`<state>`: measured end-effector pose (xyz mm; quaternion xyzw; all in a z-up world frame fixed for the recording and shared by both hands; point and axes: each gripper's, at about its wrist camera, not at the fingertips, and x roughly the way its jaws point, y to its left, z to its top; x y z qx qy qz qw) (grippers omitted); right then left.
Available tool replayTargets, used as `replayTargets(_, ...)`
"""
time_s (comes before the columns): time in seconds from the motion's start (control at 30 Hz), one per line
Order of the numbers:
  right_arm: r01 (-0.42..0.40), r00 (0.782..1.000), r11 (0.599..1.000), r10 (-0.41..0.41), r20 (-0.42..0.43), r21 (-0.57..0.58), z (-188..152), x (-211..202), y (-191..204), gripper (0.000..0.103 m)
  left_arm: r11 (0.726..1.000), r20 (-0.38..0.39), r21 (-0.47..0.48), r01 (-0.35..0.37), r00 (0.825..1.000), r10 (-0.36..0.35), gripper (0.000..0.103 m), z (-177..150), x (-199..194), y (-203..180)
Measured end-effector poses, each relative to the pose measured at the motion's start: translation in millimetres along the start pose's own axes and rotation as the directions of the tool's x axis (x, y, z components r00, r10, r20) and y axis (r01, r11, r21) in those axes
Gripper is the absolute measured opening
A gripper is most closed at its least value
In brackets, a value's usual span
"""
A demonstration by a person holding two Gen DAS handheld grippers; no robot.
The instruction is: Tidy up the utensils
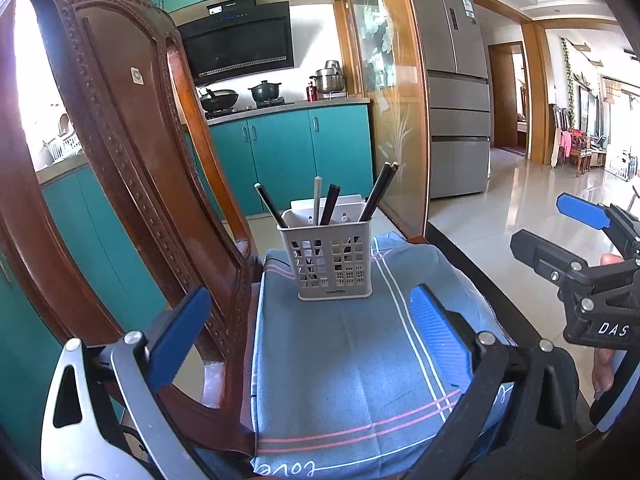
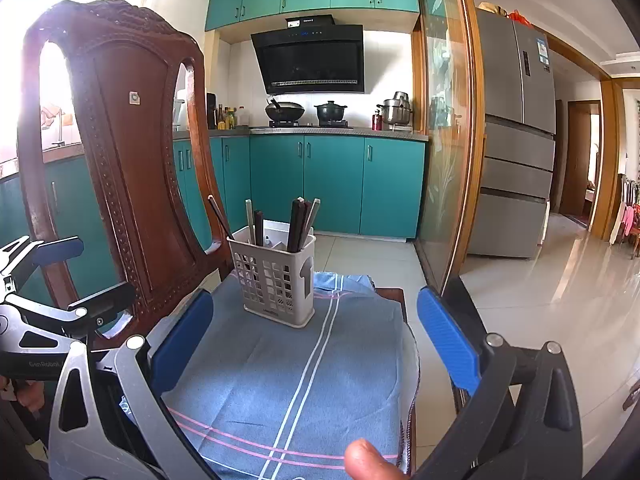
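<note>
both the left tongs (image 1: 308,332) and right tongs (image 2: 316,340) are gaping wide and empty, so a careless push is risking toppling the light grey perforated plastic holder (image 1: 330,256) of dark chopsticks (image 1: 376,194) standing just ahead on the blue striped cloth (image 1: 344,360).

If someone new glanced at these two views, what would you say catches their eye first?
Probably the pale slotted utensil holder standing upright mid-way along the blue striped cloth, with dark and pale chopsticks fanning out of it. Next, the carved wooden chair back looming at the left, and the teal kitchen cabinets behind. Both grippers, left and right, gape open and empty short of the holder.
</note>
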<state>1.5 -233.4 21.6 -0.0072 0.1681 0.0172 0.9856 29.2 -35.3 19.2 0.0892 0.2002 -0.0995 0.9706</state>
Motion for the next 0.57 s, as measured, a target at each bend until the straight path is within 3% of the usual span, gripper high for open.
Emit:
replayTargets(0.4,-0.006,1.000,1.000,0.006,-0.006,0.016,-4,5,-7,0.100,1.000,-0.016,-0.001,0.009,1.000,-0.009,0.099,-4,6,-3)
replayTargets(0.57,0.072,0.994,0.996,-0.068,-0.084,0.047,-15,27,-18,0.100,0.999,-0.095,-0.020,0.031,0.995,-0.032,0.099,-10,23,-5)
